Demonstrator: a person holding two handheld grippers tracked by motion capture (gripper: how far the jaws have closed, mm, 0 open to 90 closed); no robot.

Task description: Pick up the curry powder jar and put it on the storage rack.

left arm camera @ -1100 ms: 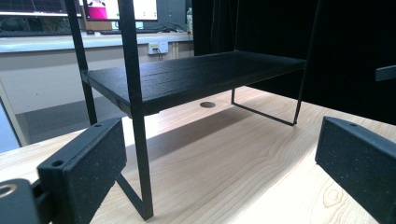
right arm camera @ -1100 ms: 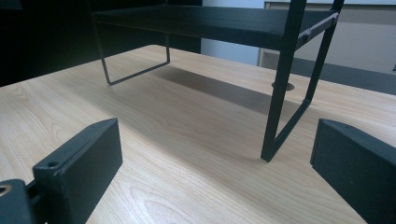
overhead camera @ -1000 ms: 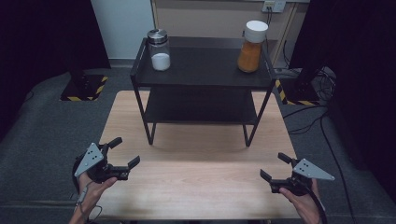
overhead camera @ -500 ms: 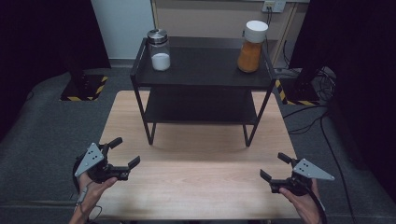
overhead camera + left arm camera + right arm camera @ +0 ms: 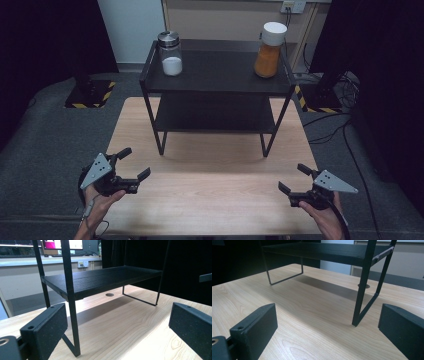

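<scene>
Both pairs of tongs are hovering low over the near edge of the wooden desk (image 5: 215, 170), and neither is holding anything. The left tongs (image 5: 131, 163) are standing spread wide at the near left, their black pads (image 5: 47, 327) pointing toward the left legs of the black two-tier rack (image 5: 215, 80). The right tongs (image 5: 295, 179) are likewise spread at the near right, with the rack's near right leg (image 5: 362, 297) sitting between the pads in the right gripper view.

The things nearest in line for handling are the two jars on the rack's top shelf, well apart from both hands. A glass jar (image 5: 170, 53) with a metal lid and a white powder or grain filling its lower part is standing at the far left corner. A taller jar (image 5: 268, 49) with a white cap and orange contents is standing at the far right corner.

Both jars are probably rigid and smooth-walled, so they are likely to slip under a light pinch. The glass one is also fragile and would not survive a fall from the shelf. The orange jar looks nearly full and is likely the heavier of the two. The safest hold is probably across the body just below the lid, with the jar kept upright, rather than on the lid itself, which may come loose.
</scene>
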